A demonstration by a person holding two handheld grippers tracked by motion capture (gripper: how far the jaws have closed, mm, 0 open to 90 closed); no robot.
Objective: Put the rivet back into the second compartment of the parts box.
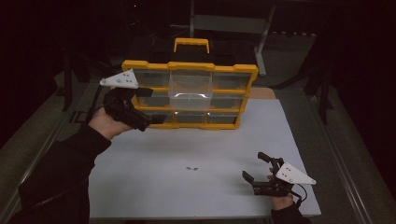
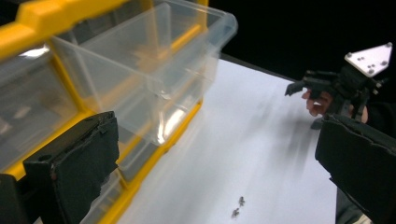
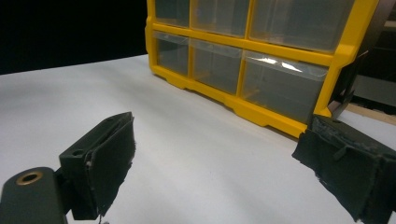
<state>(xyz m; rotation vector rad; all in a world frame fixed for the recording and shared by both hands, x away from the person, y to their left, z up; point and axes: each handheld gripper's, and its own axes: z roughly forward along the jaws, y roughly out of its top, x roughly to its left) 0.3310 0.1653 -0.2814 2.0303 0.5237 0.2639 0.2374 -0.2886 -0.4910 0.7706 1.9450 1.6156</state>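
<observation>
A yellow organizer (image 1: 233,70) with clear drawers stands upright at the back of the white table (image 1: 154,186). Its upper middle drawer (image 1: 190,91) is pulled out toward me; in the left gripper view this drawer (image 2: 154,60) juts out over the table. My left gripper (image 1: 144,107) hovers open at the organizer's left front, nothing between its jaws (image 2: 219,177). Two tiny dark screws (image 1: 191,168) lie on the table's middle and appear in the left gripper view too (image 2: 238,207). My right gripper (image 1: 256,166) rests open near the front right, empty and aimed at the organizer (image 3: 261,56).
A black toolbox with a yellow handle (image 1: 191,45) sits behind the organizer. A metal frame (image 1: 264,42) stands farther back. The table's edges run close by on the left and right, with dark floor beyond.
</observation>
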